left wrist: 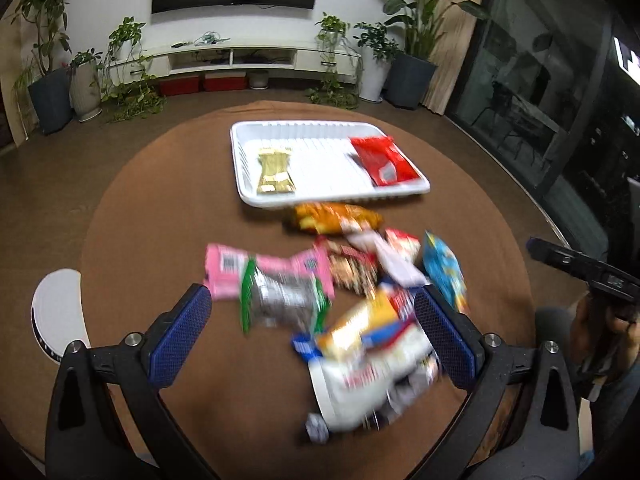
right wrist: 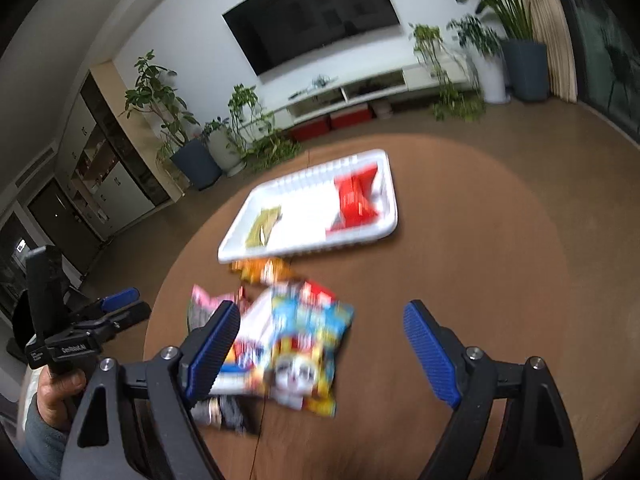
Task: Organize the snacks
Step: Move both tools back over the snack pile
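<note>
A white tray sits on the far part of the round brown table and holds a gold packet at its left and a red packet at its right. A blurred pile of snack packets lies in front of the tray, with a pink packet, a silver-green packet and a blue packet. My left gripper is open above the near part of the pile. My right gripper is open over the blue-yellow packet. The tray shows in the right wrist view too.
The table has a curved edge all round. A white chair back stands at the left edge. The other hand-held gripper shows at the left of the right wrist view. Plants, a TV cabinet and a glass door lie beyond.
</note>
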Demonstrator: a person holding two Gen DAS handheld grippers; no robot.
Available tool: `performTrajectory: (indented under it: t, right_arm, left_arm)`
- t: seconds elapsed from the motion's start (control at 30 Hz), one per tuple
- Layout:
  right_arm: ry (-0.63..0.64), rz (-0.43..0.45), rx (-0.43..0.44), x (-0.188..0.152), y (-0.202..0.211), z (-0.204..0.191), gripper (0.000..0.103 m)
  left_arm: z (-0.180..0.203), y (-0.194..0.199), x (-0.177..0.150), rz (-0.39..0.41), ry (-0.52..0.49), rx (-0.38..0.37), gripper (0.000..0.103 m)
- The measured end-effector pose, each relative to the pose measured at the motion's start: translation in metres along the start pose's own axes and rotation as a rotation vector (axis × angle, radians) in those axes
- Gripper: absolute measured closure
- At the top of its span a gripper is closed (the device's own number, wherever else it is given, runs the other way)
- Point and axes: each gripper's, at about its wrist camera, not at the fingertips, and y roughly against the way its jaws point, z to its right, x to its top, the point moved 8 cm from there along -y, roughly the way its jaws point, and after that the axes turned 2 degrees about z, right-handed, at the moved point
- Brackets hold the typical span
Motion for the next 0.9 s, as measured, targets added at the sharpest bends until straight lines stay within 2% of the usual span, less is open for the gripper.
performTrajectory:
  t: [0.17,0.23,0.33,0.5,0.63,0.77,0.9]
  right_arm:
    - [-0.062,-0.059,0.025,-0.048,-0.004,-0.001,0.017]
    - [-0.074,-0.091,0.032,-0.063,-0.009,-0.004,0.017]
    - [-0.077,-0.119,0.049,-0.077,-0.013,-0.010,0.017]
    - [-0.067,-0.121,0.064,-0.078,-0.013,-0.016,0.017]
    - [-0.071,-0.127,0.069,-0.081,-0.015,-0.018,0.017]
    - [-0.062,-0.129,0.074,-0.084,-0.014,-0.023,0.017]
    - [-0.061,-0.136,0.078,-0.087,-0.013,-0.026,0.017]
  left_arm:
    - [0.034,0.020,-0.043,0.015,-0.112,-0.014,0.000]
    - [0.049,0.022,-0.057,0.010,-0.194,-0.009,0.000]
    - [0.067,0.020,-0.071,-0.002,-0.309,-0.002,0.001]
    - [0.091,0.024,-0.082,0.008,-0.448,-0.022,0.001]
    - [0.098,0.018,-0.091,-0.016,-0.500,-0.007,0.001]
    - [0.100,0.014,-0.094,-0.029,-0.504,-0.019,0.001]
    - [0.105,0.012,-0.095,-0.030,-0.553,-0.037,0.001]
